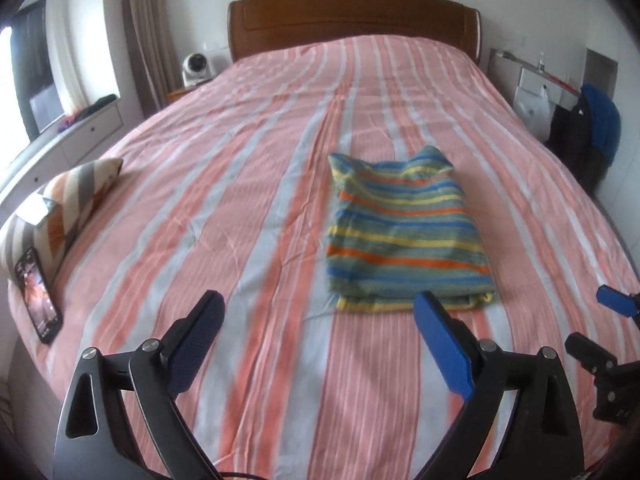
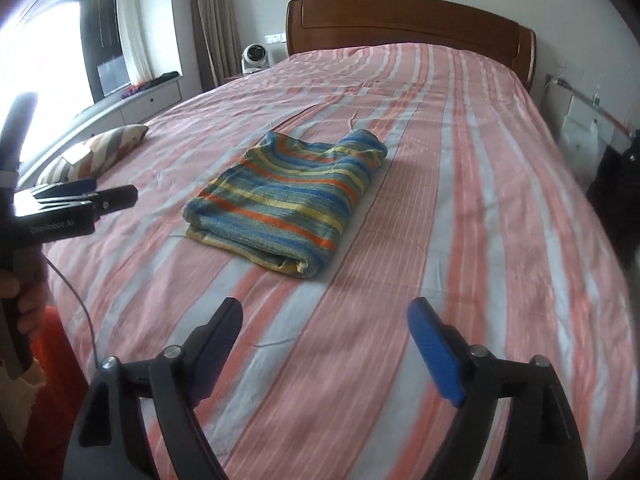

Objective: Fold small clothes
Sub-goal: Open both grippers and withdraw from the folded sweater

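Note:
A folded garment [image 1: 404,232] [image 2: 288,196] with blue, green, yellow and orange stripes lies flat on the pink-and-grey striped bedspread [image 1: 240,200] [image 2: 460,220]. Its thick folded edge faces the near end of the bed. My left gripper [image 1: 319,298] hovers open over the bedspread just short of that edge, with nothing between its blue pads. My right gripper [image 2: 326,305] is open too, empty, nearer than the garment and to its right. Each gripper shows at the side of the other's view: the right gripper [image 1: 596,320], and the left gripper [image 2: 114,189] held by a hand [image 2: 16,292].
A striped pillow [image 1: 68,200] [image 2: 104,148] and a dark phone [image 1: 38,300] lie at the bed's left edge. The wooden headboard [image 1: 352,16] is at the far end, with a white fan [image 1: 196,66] left of it. Dark and blue clothes [image 1: 592,128] hang to the right of the bed.

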Available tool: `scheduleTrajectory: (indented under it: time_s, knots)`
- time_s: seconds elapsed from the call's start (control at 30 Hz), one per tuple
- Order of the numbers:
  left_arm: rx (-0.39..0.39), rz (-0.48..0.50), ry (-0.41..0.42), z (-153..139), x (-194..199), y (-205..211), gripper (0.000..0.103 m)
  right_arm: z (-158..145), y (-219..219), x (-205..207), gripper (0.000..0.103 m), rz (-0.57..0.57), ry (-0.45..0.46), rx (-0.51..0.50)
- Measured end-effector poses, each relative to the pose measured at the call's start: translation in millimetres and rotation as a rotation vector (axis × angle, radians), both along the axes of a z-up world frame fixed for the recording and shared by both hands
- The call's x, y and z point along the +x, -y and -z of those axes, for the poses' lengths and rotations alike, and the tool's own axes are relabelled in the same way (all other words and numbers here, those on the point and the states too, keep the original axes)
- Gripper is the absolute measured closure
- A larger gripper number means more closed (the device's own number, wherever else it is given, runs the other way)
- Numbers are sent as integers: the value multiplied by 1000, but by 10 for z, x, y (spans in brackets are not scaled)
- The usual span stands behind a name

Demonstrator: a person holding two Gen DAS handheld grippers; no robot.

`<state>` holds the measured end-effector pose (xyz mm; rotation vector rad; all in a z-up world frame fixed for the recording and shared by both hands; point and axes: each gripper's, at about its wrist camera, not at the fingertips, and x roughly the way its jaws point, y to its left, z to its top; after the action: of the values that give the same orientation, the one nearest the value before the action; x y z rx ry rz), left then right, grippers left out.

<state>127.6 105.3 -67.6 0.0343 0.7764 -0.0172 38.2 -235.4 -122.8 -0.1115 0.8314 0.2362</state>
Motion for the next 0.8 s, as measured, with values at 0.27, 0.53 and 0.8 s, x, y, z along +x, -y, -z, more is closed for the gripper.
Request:
scheduleTrajectory:
  time_s: [0.27, 0.53, 0.8]
  knots:
    - [-29, -23, 5, 171, -4, -37, 4, -6, -78, -91, 10, 81, 60, -172]
    - [36, -46, -41, 729, 54, 57, 4, 26, -19, -147, 4, 178, 88, -288]
    - [136, 32, -119, 1112, 199, 379, 1, 76, 122, -150, 4, 243, 59, -309]
